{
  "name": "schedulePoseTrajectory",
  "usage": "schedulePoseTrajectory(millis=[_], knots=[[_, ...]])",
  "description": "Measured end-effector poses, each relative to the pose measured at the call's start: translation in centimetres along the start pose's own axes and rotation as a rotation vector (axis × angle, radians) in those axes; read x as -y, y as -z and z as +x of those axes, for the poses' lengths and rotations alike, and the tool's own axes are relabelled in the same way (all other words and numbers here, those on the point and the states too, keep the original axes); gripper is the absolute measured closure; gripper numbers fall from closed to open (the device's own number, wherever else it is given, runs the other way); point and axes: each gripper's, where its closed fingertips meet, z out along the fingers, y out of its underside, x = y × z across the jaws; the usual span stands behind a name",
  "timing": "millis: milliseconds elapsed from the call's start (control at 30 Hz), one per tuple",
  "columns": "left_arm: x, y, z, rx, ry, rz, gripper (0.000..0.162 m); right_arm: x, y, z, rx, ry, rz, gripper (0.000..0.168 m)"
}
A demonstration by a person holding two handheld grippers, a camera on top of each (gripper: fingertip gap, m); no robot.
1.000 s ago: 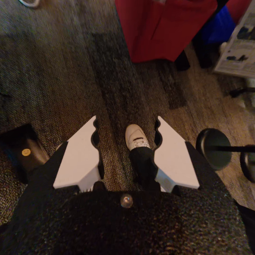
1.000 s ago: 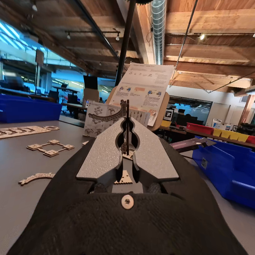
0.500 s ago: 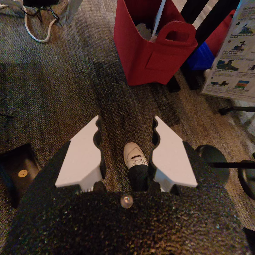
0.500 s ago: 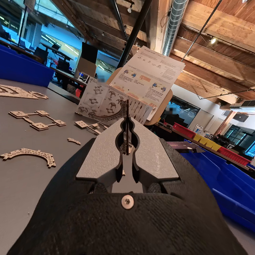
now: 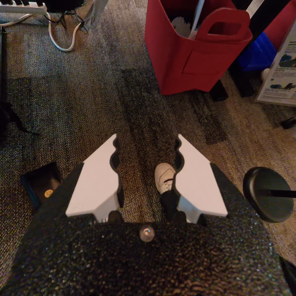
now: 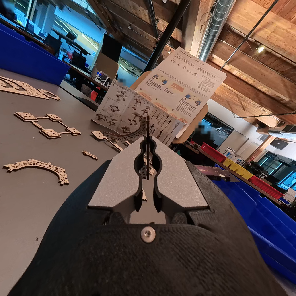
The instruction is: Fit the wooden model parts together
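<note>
1. Thin laser-cut wood is the worry: the right gripper [image 6: 147, 145] is clenched on a lattice arch piece [image 6: 128, 136] held edge-on, and judging by the fine fretwork, extra squeeze or a twisting push into a slot could snap it
2. The square base frame [image 6: 48, 124] lies flat on the grey worktop [image 6: 24, 200] toward its left side, apart from the held piece; nothing pins it, so a press from one side would likely slide it
3. A second arch piece [image 6: 38, 167] sits loose nearer the worktop's front edge, where a low sweep could knock it off
4. The left gripper [image 5: 147, 161] hangs released and empty over carpet [image 5: 80, 96], beside a red bin [image 5: 192, 52], so it offers no bracing
5. With the piece seen only edge-on, its tabs are hard to line up
</note>
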Motion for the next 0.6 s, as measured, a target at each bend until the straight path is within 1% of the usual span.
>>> schedulePoseTrajectory(millis=[133, 267, 400, 600], knots=[[1.2, 0.3, -0.2, 0.030, -0.015, 0.071, 0.086, -0.3, -0.1, -0.1, -0.003, 0.030, -0.018, 0.168], [2.3, 0.7, 0.0, 0.042, -0.048, 0.151, 0.085, -0.3, -0.1, 0.2, -0.016, 0.018, -0.019, 0.168], [1.9, 0.3, 0.9, 0.017, -0.067, 0.132, 0.085, -0.6, -0.3, -0.4, 0.003, 0.062, -0.041, 0.168], [2.5, 0.5, 1.7, -0.028, -0.067, 0.155, 0.087, -1.1, -0.5, -1.6, 0.035, 0.150, -0.075, 0.168]])
